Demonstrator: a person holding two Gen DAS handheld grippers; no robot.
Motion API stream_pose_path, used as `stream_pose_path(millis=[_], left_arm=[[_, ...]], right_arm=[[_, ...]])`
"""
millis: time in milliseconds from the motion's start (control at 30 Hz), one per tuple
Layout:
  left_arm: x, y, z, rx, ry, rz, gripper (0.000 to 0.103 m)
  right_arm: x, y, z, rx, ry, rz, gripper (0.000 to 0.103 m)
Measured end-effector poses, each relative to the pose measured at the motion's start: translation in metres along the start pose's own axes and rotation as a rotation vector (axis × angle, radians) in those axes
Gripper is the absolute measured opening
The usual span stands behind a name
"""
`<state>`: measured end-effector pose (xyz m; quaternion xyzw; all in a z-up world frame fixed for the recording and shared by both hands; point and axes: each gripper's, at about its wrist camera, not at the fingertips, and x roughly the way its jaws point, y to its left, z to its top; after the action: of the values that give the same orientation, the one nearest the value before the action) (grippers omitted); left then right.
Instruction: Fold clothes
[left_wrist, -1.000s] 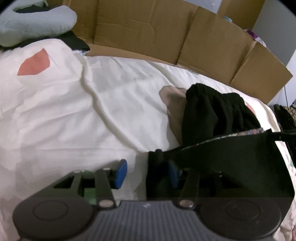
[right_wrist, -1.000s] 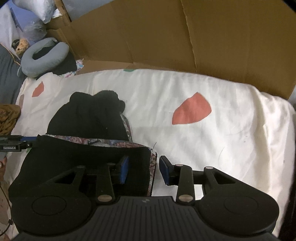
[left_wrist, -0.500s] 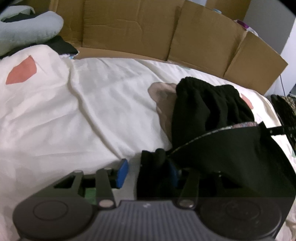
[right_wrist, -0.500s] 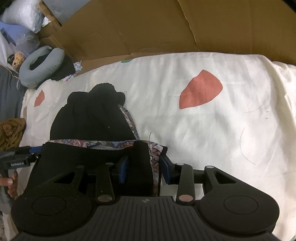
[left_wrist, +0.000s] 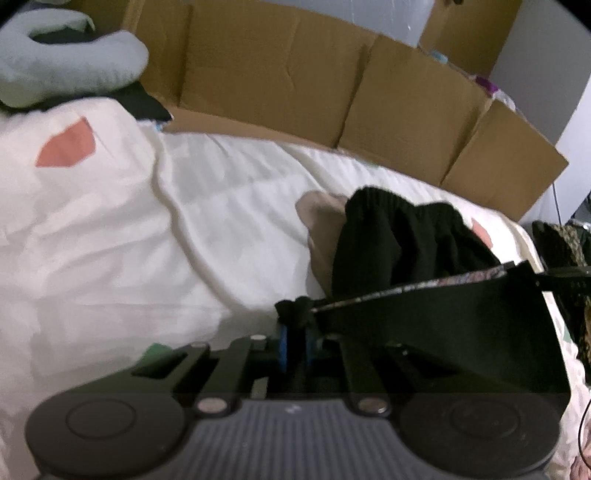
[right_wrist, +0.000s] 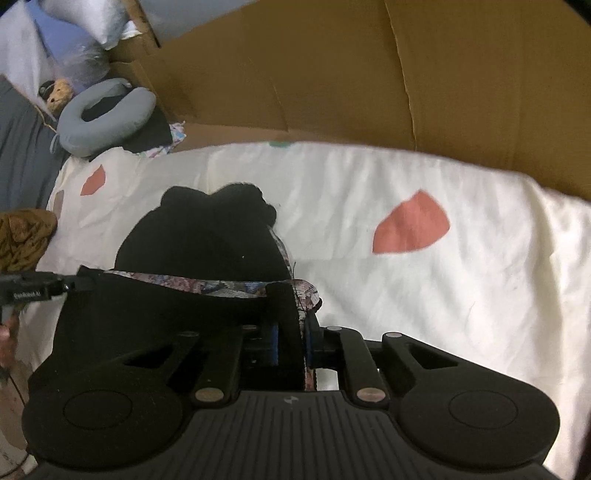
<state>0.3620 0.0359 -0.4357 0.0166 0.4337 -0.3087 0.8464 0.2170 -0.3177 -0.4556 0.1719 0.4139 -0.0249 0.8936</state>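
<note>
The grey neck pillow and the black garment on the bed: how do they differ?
The neck pillow is pale grey, plump and U-shaped; the black garment is dark, limp cloth with a patterned lining.

The pillow lies untouched at the bed's far corner; the garment's near edge is stretched between the left tongs and right tongs, both clamped on it.

Both rest on the white sheet.

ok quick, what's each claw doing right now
left claw: shut on a corner of the black garment
right claw: shut on the other corner of the black garment
</note>
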Motion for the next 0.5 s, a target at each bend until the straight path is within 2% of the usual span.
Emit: stream_pose_path(millis=[100,500], left_arm=[[-0.011,-0.002,0.003,0.008,-0.028,0.008,0.008],[-0.03,-0.01,0.035,0.037,-0.122,0.014,0.007]], right_arm=[[-0.014,0.005,0.003,-0.019,-0.035,-0.01,0.006],[-0.048,0.017,0.024,-0.045,-0.146,-0.016,0.005]])
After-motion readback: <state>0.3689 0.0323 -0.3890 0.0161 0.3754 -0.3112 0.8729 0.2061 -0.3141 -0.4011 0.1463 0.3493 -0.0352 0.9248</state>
